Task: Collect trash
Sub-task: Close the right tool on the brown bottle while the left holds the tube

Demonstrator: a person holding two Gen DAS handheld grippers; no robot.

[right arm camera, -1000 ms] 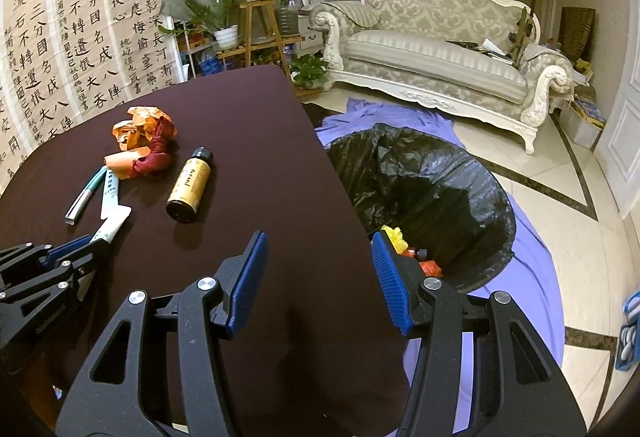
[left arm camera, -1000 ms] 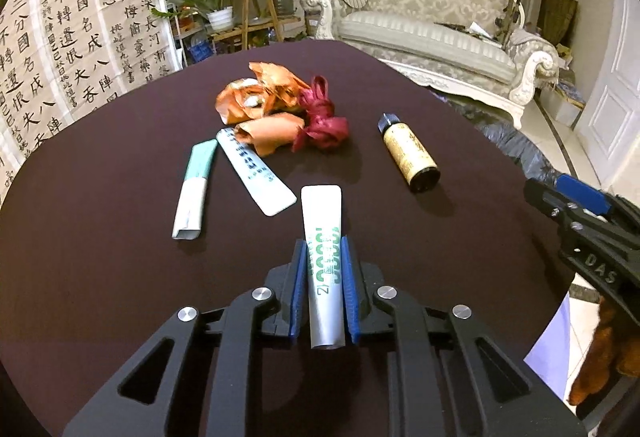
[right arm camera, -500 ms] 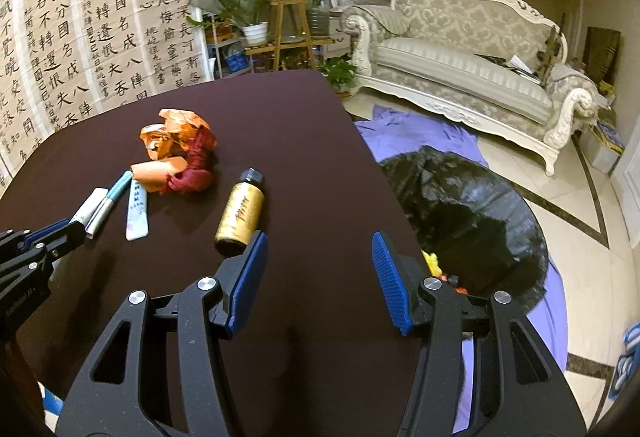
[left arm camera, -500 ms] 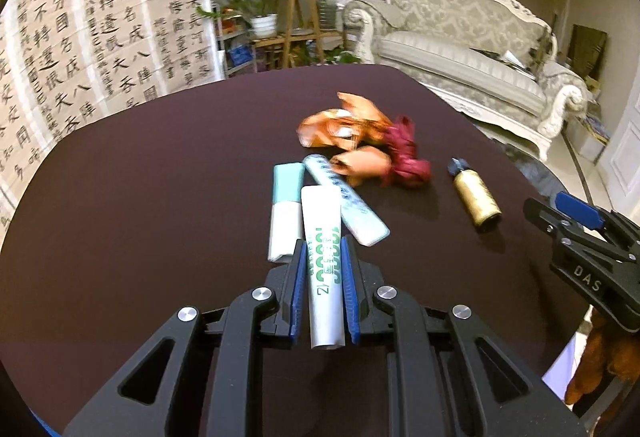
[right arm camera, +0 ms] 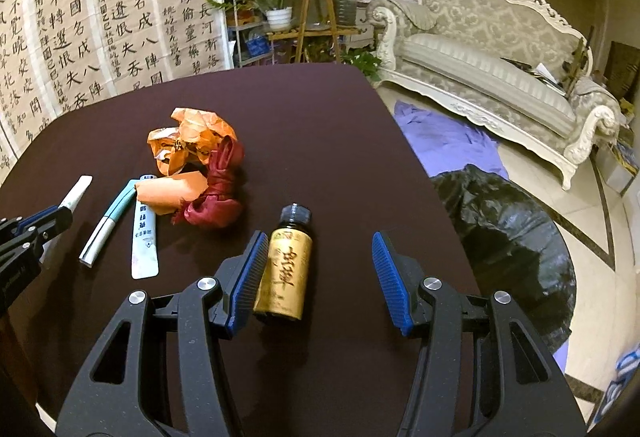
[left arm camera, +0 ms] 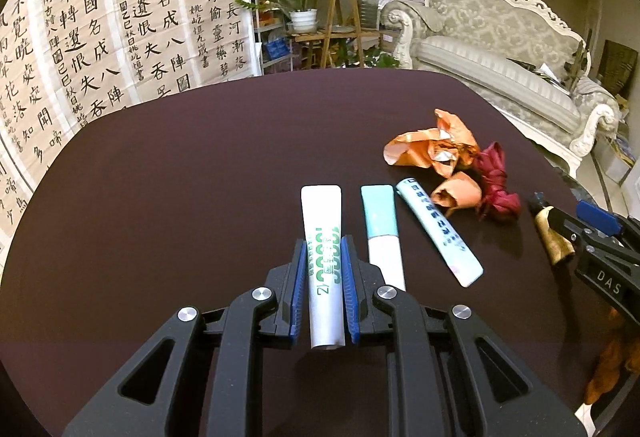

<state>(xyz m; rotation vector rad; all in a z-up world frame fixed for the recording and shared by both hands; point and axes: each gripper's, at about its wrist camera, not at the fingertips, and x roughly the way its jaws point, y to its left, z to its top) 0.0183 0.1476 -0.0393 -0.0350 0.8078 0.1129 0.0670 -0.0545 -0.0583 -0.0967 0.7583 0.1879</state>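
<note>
The left gripper is clamped on a white tube; the tube's near end is cut off from sight behind the pads. The right gripper stands spread wide, a gold bottle lying between its fingers, against the left pad. Beyond on the table lie a teal tube, a sachet, red cloth and orange wrappers. The black bag sits on the floor, its contents hidden.
</note>
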